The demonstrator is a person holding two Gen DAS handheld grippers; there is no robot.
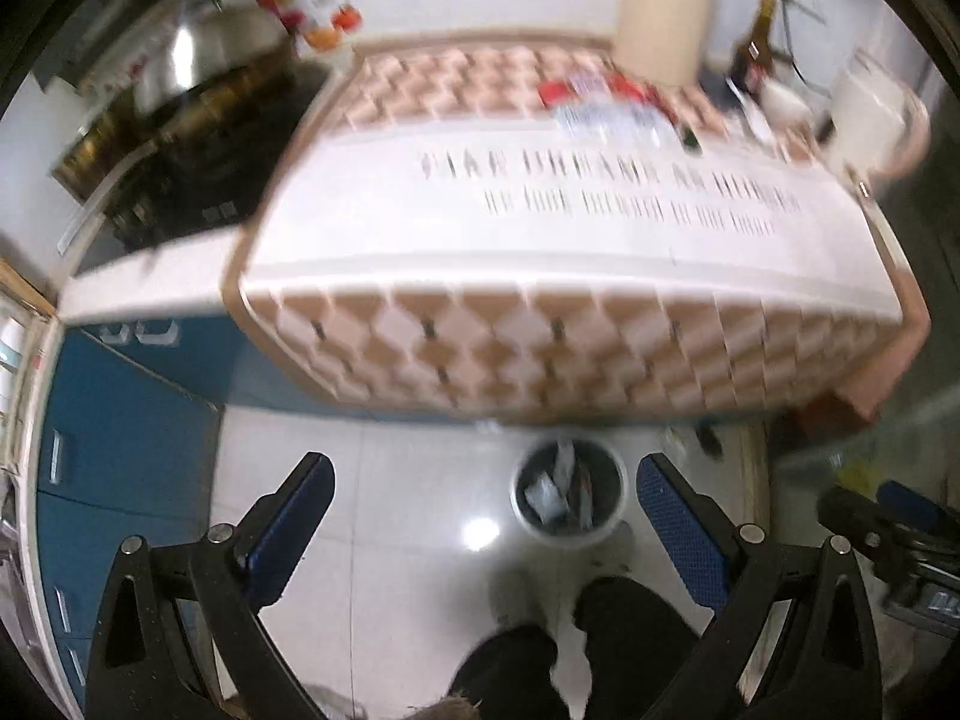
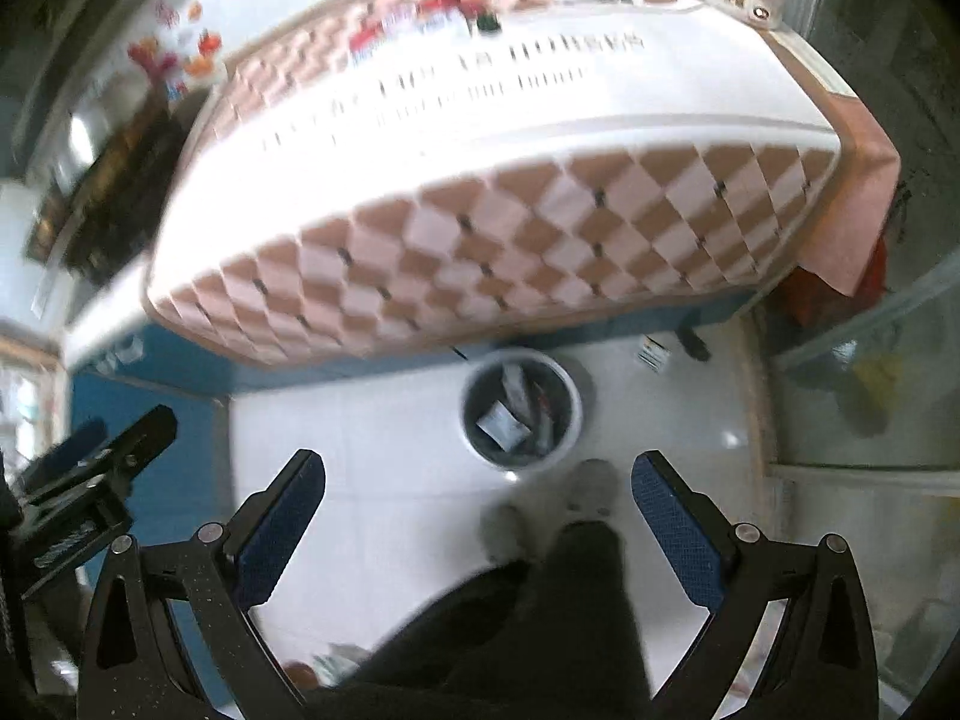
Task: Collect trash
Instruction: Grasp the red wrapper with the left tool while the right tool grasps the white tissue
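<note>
In the left wrist view, our left claw [image 1: 483,516] stood spread wide at the bottom of the frame, its blue-padded fingers [image 1: 681,531] holding nothing. Between them, right of centre, a round white trash bin [image 1: 567,495] stood on the glossy white floor [image 1: 414,480], with crumpled wrappers [image 1: 543,495] lying inside it. The bin sat just below the front edge of the desk [image 1: 570,228], which filled the middle of the frame under a cloth of pink and brown checks with a white band of blurred lettering. At the upper right of the desk, a small heap of red and white packets [image 1: 600,102] lay near a cream cylindrical holder [image 1: 660,30] and a dark bottle [image 1: 753,54]. A stove with a steel pot [image 1: 198,60] showed at the upper left, and blue cabinet doors [image 1: 126,420] at the lower left. Our dark trouser legs [image 1: 600,648] showed at the bottom centre.

In the right wrist view, our right claw [image 2: 477,516] was likewise spread apart and empty at the bottom of the frame. The trash bin [image 2: 521,411] stood at the centre on the floor [image 2: 360,438], just under the desk's front edge [image 2: 480,240], the wrappers [image 2: 504,426] visible inside. The packets [image 2: 414,18] lay along the far top edge of the desk. Part of the left claw [image 2: 96,468] showed at the left edge; from here we could not tell its spread.
</note>
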